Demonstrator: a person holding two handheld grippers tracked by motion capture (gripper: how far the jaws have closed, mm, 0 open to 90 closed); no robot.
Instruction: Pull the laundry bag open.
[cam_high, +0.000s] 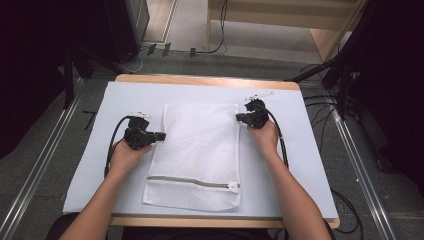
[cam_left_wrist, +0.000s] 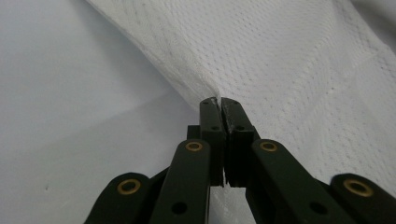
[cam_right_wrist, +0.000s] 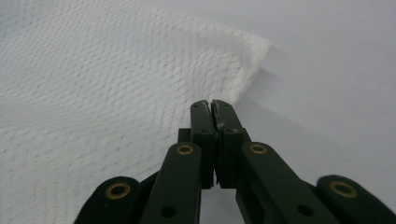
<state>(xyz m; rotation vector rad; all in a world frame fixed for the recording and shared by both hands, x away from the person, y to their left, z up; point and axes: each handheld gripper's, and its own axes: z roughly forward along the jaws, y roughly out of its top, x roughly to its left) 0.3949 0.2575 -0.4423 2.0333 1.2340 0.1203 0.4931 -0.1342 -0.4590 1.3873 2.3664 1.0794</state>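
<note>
**Mesh bag pinched at both side edges**

Mesh is what both claws have hold of: a white, rectangular laundry bag of netted fabric (cam_high: 197, 152) lies flat in the middle of the pale tabletop (cam_high: 90, 165), its grey zipper (cam_high: 192, 181) running across the end nearest the person. The left claw (cam_high: 161, 135) is clenched on the bag's left edge; in the left gripper view the jaws stand closed with a ridge of netting (cam_left_wrist: 212, 95) drawn up between them. The right claw (cam_high: 239, 118) is likewise clamped on the right edge, close to the far corner, and the right gripper view shows that corner (cam_right_wrist: 254, 49) lifted slightly off the surface. Gripping opposite sides like this, I'd judge, lets the person keep the limp fabric taut and level for lifting, spreading or folding, rather than letting it bunch.

Count: one bag, one zipper with one white pull (cam_high: 233, 187), two claws, two hands, one tabletop.
</note>
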